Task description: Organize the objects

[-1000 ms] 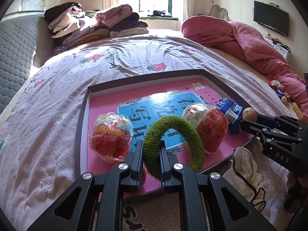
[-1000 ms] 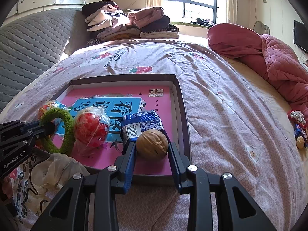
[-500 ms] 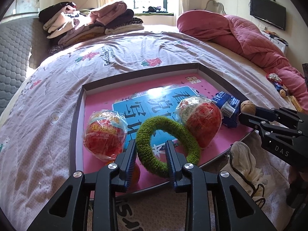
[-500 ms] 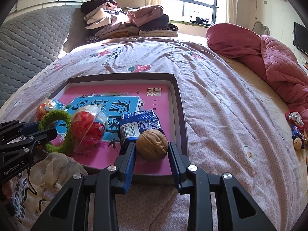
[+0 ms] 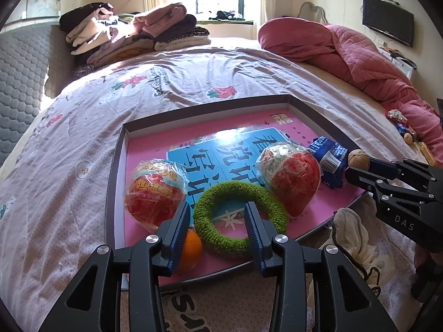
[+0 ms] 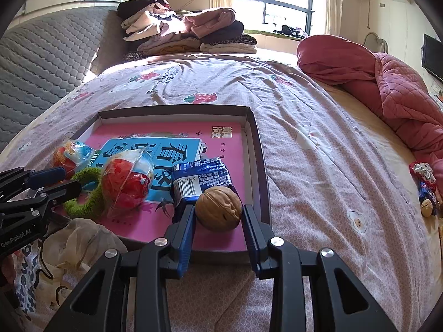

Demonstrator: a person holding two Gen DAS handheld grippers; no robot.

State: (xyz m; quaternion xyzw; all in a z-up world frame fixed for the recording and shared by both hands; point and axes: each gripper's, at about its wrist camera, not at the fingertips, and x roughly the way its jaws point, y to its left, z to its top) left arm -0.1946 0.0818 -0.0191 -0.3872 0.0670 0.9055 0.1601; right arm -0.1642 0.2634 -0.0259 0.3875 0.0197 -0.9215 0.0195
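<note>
A shallow box with a pink lining [image 5: 144, 149] [image 6: 227, 149] lies on the bed. In it are a green fuzzy ring [image 5: 239, 218] [image 6: 85, 196], two red wrapped balls [image 5: 155, 191] [image 5: 290, 177], an orange [image 5: 191, 249], a blue packet [image 5: 329, 160] [image 6: 202, 179] and a walnut [image 6: 218, 207] [image 5: 358, 159]. My left gripper [image 5: 217, 222] is open, its fingers astride the ring's near side without gripping it. My right gripper [image 6: 218, 221] is open around the walnut, which rests on the box floor between the pads.
A crumpled white cloth with dark cord [image 5: 351, 235] [image 6: 74, 243] lies between the grippers at the box's near edge. Folded clothes [image 5: 133, 33] are stacked at the head of the bed. A red quilt [image 5: 360, 55] lies at right, small toys [image 6: 426, 185] beside it.
My left gripper has opened and let go of the green ring, which now lies flat in the box. My right gripper has widened slightly around the walnut.
</note>
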